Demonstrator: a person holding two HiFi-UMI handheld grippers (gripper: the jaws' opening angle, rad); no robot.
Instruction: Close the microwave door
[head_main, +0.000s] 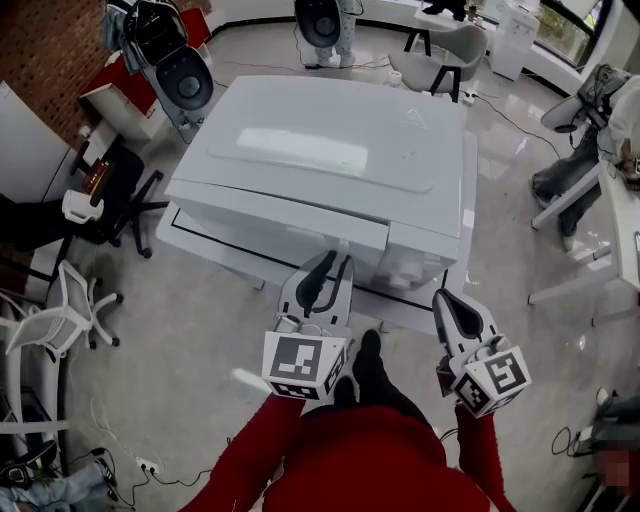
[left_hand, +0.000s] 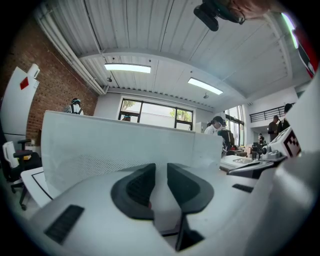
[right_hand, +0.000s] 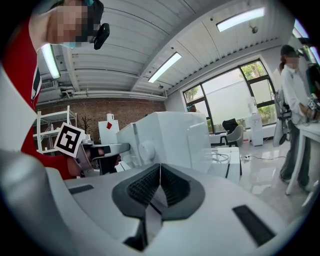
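White left hand-held gripper (head_main: 335, 263), jaws a narrow slit apart and holding nothing, sits just before the microwave (head_main: 330, 140), facing its door (head_main: 280, 215), which appears slightly ajar. The right hand-held gripper (head_main: 450, 298), jaws pressed together and empty, hangs before the microwave's control side. Judged step: set to push; next, press the door's free edge inward until flush. The bench (head_main: 195, 240) rim juts before the microwave; the floor in front is open, a chair (head_main: 60, 310) well left.

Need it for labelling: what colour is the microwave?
The microwave is white, clearest in the head view.
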